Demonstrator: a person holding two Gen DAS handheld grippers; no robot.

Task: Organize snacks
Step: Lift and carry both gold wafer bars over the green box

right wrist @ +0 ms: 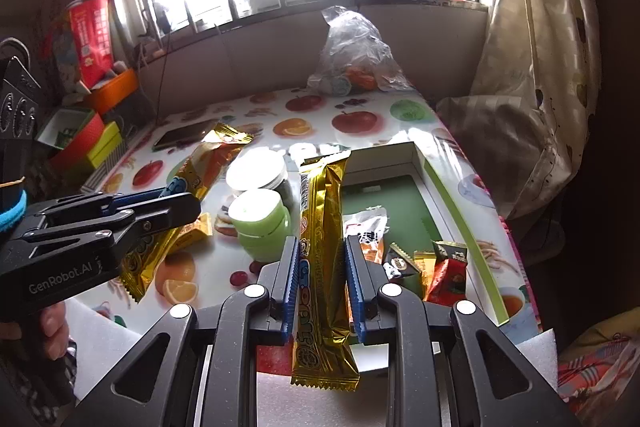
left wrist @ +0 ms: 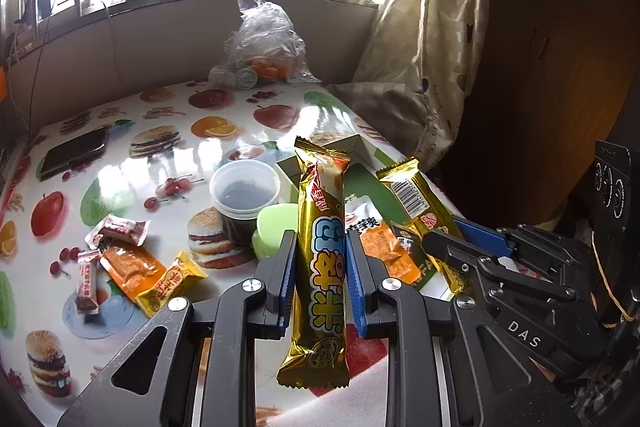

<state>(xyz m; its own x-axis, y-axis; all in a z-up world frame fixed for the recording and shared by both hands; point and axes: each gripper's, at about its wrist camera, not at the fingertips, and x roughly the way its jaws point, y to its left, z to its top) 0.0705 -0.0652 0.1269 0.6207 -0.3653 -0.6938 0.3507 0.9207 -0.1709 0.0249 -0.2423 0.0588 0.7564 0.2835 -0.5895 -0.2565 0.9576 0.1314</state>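
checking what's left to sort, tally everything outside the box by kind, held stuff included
long gold bars: 2, one in the left claw, one in the right claw
small loose packets: 4
lidded tubs: 2
total: 8

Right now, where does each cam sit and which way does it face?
Left wrist: on the left claw, facing the window across the table; shows its own fingers shut on a gold snack bar, right claw entering beside.
Right wrist: on the right claw, same heading over the box; its fingers grip a second gold bar, left claw at the edge.
Shared: green jar, plastic bag.
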